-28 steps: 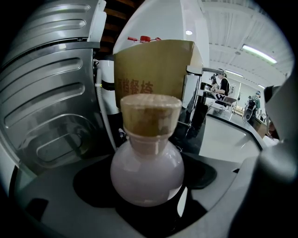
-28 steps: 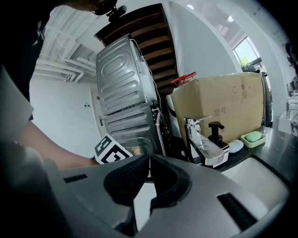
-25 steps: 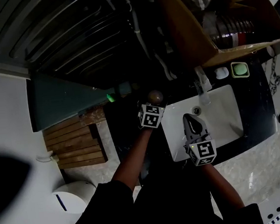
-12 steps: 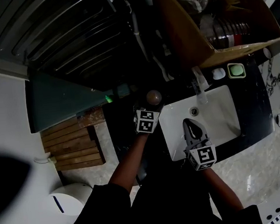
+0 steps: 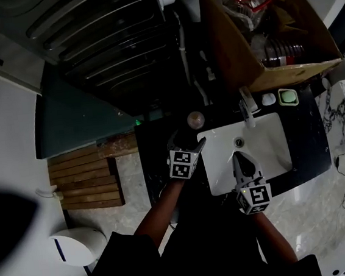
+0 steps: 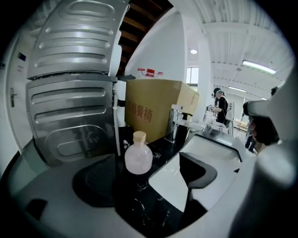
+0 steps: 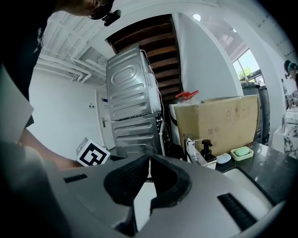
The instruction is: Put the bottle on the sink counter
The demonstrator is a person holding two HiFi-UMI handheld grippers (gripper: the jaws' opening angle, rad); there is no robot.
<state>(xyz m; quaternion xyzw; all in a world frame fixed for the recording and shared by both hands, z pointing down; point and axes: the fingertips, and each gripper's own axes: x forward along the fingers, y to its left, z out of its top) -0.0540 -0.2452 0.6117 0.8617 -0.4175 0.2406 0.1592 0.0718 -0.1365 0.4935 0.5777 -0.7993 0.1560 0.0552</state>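
Note:
A round pinkish bottle (image 5: pixel 195 120) with a tan cap stands upright on the black sink counter (image 5: pixel 153 144), just left of the white basin (image 5: pixel 270 148). In the left gripper view the bottle (image 6: pixel 138 158) sits a short way ahead of my left gripper (image 6: pixel 146 181), whose jaws are spread wide and touch nothing. From above, the left gripper (image 5: pixel 190 140) is just short of the bottle. My right gripper (image 5: pixel 240 158) hovers over the basin's front part; in its own view the right gripper (image 7: pixel 149 161) has its pads pressed together with nothing in them.
A faucet (image 5: pixel 247 105), a soap pump (image 7: pixel 205 149) and a green soap in a dish (image 5: pixel 288 97) line the back of the sink. Behind stand a large open cardboard box (image 5: pixel 236 48) and a metal washer (image 5: pixel 107 37). Wooden slats (image 5: pixel 85 180) and a white bin (image 5: pixel 80 248) are on the floor at left.
My left gripper has drawn back from the bottle toward the person, and the bottle stays standing on the counter. The right gripper has kept its place over the basin.

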